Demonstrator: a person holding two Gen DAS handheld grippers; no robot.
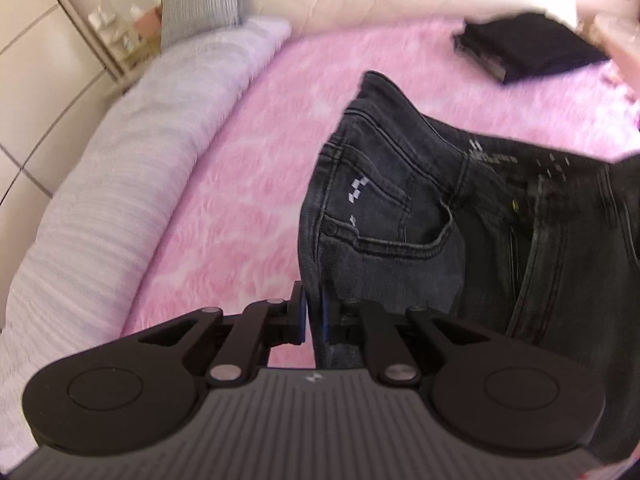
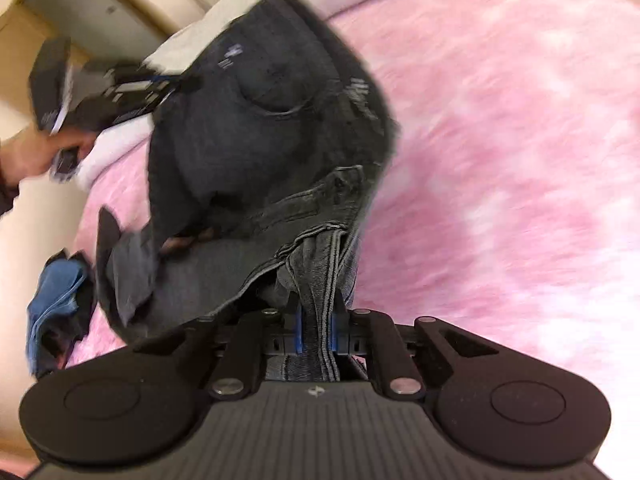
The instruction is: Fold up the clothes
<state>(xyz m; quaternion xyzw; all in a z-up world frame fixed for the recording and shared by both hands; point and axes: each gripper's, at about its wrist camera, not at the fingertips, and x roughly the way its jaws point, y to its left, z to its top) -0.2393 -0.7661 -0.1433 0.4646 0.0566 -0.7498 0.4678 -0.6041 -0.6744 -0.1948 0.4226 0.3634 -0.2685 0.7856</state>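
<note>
Jeans point(image 1: 420, 208) held up by both grippers over a pink fluffy blanket point(image 1: 240, 184).

The left gripper point(image 1: 314, 312) is seen nearly closed, with the side edge of the dark grey jeans pinched between its blue pads; the front pocket and the waistband are turned toward the camera. In the right wrist view, the right gripper point(image 2: 316, 324) is closed narrowly on a bunched fold of the jeans point(image 2: 272, 128), and the rest of the cloth is spread upward and to the left. Much open blanket is left to the right of the garment there, and to the left of it in the left wrist view. A folded black garment point(image 1: 532, 48) is placed far back on the blanket. A blue garment point(image 2: 56, 300) is lying at the blanket's near left edge. A white pillow point(image 1: 120, 152) is bordering the blanket.
</note>
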